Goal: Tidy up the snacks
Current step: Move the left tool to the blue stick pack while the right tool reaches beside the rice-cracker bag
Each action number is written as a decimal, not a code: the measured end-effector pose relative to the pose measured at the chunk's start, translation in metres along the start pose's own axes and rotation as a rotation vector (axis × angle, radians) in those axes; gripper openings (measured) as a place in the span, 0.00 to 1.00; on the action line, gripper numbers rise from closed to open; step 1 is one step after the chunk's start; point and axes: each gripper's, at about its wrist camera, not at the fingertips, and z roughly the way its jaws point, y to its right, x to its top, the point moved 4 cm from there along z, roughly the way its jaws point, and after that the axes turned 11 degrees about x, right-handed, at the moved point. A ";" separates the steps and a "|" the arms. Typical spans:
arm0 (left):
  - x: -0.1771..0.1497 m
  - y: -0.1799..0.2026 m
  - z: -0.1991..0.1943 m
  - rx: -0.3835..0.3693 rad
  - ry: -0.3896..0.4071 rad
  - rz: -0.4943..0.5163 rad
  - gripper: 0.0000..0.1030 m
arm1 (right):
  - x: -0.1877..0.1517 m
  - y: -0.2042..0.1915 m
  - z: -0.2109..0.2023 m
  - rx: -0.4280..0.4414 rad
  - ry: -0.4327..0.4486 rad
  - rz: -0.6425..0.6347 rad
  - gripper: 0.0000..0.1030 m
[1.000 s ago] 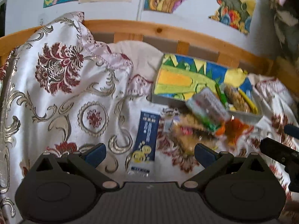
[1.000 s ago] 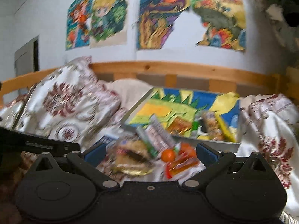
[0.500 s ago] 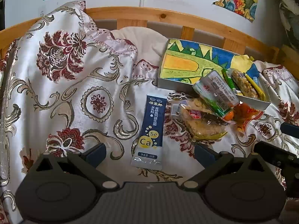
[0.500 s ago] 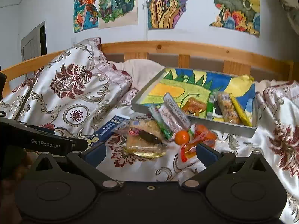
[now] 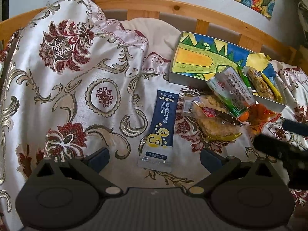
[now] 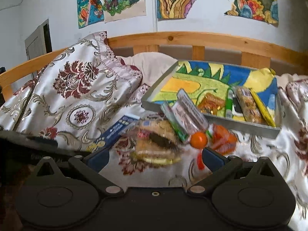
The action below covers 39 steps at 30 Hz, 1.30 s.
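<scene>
A dark blue sachet (image 5: 161, 129) lies flat on the bedspread, just beyond my open left gripper (image 5: 155, 158). To its right sit a clear-wrapped crispy cake (image 5: 213, 119), a green-and-white packet (image 5: 230, 91) leaning on the tray edge, and an orange packet (image 5: 259, 114). The grey tray (image 5: 189, 80) with a painted bottom holds several snack bars at its right end. My right gripper (image 6: 155, 158) is open, close to the crispy cake (image 6: 156, 140), with the small orange ball (image 6: 199, 139) and the tray (image 6: 238, 125) beyond it.
A floral satin bedspread (image 5: 77, 88) covers the bed, bunched high at the left. A wooden bed rail (image 5: 192, 13) runs behind the tray, under a wall with coloured drawings (image 6: 111, 0). The other gripper's black body (image 5: 283, 148) shows at the right edge of the left wrist view.
Both grippers have come closer to the snacks and tipped downward. The right wrist view has shifted and blurred slightly. Both stay open and no snack has moved.
</scene>
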 end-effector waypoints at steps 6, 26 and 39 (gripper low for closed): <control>0.006 -0.002 0.007 0.005 0.005 0.002 0.99 | 0.015 0.007 0.028 0.108 -0.012 -0.059 0.99; 0.040 0.007 0.045 -0.098 0.044 0.168 0.99 | 0.016 0.035 0.078 0.164 -0.110 -0.100 0.80; 0.044 0.025 0.071 -0.163 0.006 0.294 0.92 | 0.007 0.029 0.078 0.228 -0.185 -0.259 0.74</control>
